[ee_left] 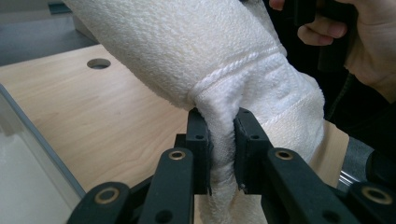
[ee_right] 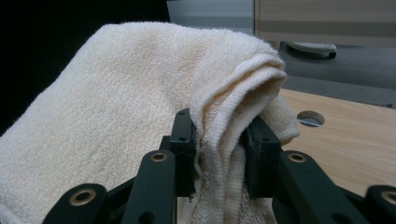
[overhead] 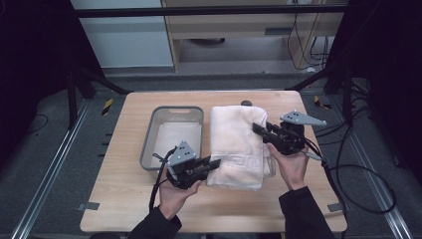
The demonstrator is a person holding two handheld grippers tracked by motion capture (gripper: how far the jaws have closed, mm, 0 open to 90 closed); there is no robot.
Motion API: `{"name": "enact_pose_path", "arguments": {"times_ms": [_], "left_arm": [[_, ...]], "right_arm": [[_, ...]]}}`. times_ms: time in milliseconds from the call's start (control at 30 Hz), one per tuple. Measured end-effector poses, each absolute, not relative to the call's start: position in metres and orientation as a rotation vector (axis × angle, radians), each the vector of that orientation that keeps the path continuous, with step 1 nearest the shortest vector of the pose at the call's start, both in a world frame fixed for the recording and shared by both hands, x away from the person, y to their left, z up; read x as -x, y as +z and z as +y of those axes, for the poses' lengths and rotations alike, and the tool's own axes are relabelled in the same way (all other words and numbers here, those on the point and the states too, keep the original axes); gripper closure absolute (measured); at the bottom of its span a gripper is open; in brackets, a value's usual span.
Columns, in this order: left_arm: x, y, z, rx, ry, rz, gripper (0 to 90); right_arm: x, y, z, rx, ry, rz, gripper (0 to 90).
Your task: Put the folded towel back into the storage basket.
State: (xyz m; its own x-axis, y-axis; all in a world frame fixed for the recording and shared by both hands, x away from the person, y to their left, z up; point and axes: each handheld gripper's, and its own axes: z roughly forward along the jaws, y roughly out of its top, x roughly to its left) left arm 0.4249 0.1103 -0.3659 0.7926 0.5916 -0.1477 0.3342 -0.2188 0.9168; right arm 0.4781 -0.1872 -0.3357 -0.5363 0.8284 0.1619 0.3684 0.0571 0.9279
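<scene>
Spreading across the right half of the desk (overhead: 124, 209), the folded towel (overhead: 234, 144) lies just right of the grey bin (overhead: 149, 144), which holds another pale cloth (overhead: 176, 137) on its floor. Soft, thick and limp, the towel looks light but will sag and unfold wherever it is unsupported, so it is best taken at the thick folded edges, pinching all layers together at two well-separated spots so that it hangs evenly; terry pile gives plenty of friction, so slipping seems unlikely unless only one layer is caught. The left tongs (overhead: 211, 164) are clenched on the towel's near left corner, and the right tongs (overhead: 259, 128) are clamped on its right edge farther back. From the high view the whole layout and both hands are plain, but the bite itself is too small to judge. The left gripper view shows the left tongs (ee_left: 222, 154) squeezing a bunched hem with a woven band, and the desk's hole (ee_left: 98, 63) beyond; the right gripper view shows the right tongs (ee_right: 219, 156) gripping several stacked folds.
</scene>
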Motion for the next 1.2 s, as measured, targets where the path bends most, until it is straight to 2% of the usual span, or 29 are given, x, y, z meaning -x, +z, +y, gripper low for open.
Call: {"name": "enact_pose_path", "arguments": {"times_ms": [333, 1200], "left_arm": [[-0.430, -0.351, 0.119, -1.798, 0.314, 0.709, 77.5], [-0.443, -0.342, 0.150, -1.736, 0.338, 0.742, 77.4]], "right_arm": [[-0.487, -0.318, -0.176, -1.175, 1.499, 1.895, 69.0], [-0.506, -0.303, -0.144, -1.143, 1.511, 1.892, 69.0]]}}
